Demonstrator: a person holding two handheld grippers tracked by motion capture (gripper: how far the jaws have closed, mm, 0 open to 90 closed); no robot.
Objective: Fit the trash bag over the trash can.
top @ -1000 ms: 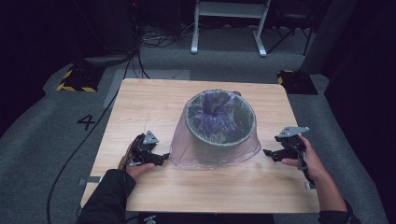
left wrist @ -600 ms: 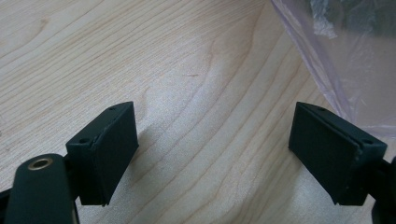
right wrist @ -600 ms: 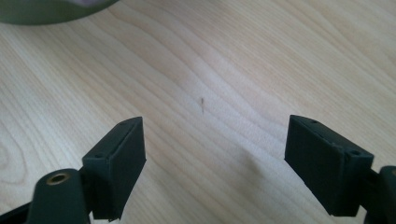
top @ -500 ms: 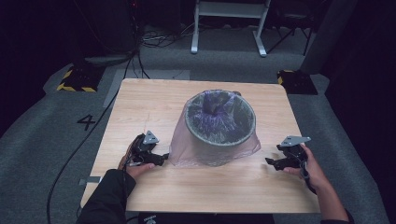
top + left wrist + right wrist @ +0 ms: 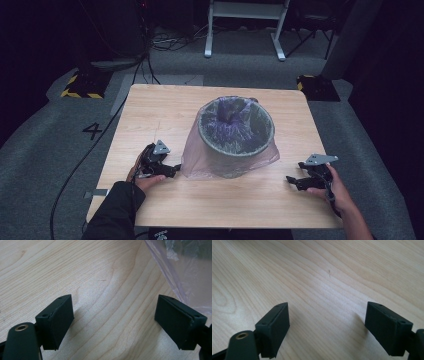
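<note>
Pale wood-grain table [image 5: 150, 115], square, the largest item; it carries everything listed below and lies bare under both tools.

Grey round bin [image 5: 237, 150], upright, ahead of and between the two tools, well nearer the left one; its mouth is open and faces up.

Translucent lilac plastic bag [image 5: 200, 162], lining the bin; its mouth is already folded out over the rim and its skirt hangs down the outside to the tabletop, where it pools loosely toward the left tool; the inner part sits crumpled and purple in the bin's well. Judged state: the lining looks largely done; what seems left is smoothing or tucking the slack skirt, if anything at all.

Left gripper [image 5: 172, 171], held low over the table; jaws spread wide with nothing between them; in the left gripper view the bag's hem [image 5: 180, 277] lies just beyond and beside one jaw, close but apart from it.

Right gripper [image 5: 292, 181], held low over the table, well apart from the bin on its far side; jaws likewise spread wide and gripping nothing; the right gripper view shows plain wood [image 5: 324, 290] ahead of them.

Judgement: neither tool has a hold on the bag; both rest clear of it, which suits either a pause before a final tidy or a finished job.
</note>
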